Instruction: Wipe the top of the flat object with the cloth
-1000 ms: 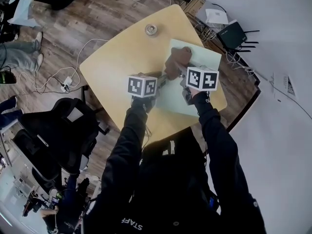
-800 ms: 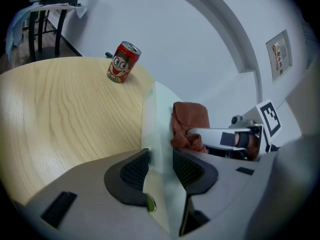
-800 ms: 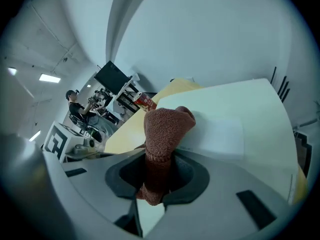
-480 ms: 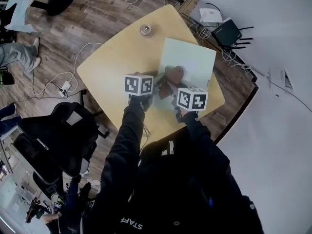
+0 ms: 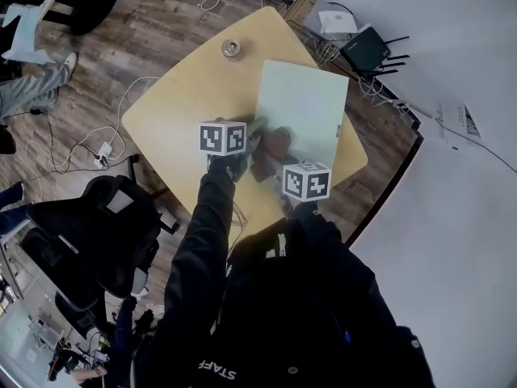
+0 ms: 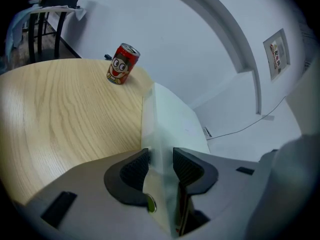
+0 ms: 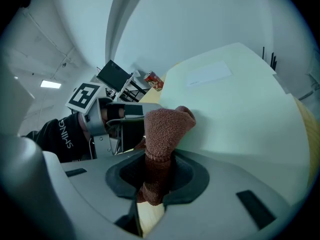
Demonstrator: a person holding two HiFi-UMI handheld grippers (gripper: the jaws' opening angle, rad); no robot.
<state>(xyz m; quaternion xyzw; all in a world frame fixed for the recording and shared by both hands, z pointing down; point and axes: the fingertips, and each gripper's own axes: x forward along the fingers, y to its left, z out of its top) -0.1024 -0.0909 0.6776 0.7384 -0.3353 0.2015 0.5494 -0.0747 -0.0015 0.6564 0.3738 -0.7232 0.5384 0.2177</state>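
A pale green flat board lies on the light wooden table. My left gripper is shut on the board's left edge; in the left gripper view the edge of the board runs between the pads of that gripper. My right gripper is shut on a brown cloth near the board's near end. In the right gripper view the cloth stands up out of the right gripper and presses against the board.
A red drink can stands near the table's far corner, also in the left gripper view as the can. A black router and cables lie on the floor at the far right. A black chair is at the left.
My right gripper has dragged the cloth from the far part of the board back toward the near end. The left gripper has kept its hold on the board's edge.
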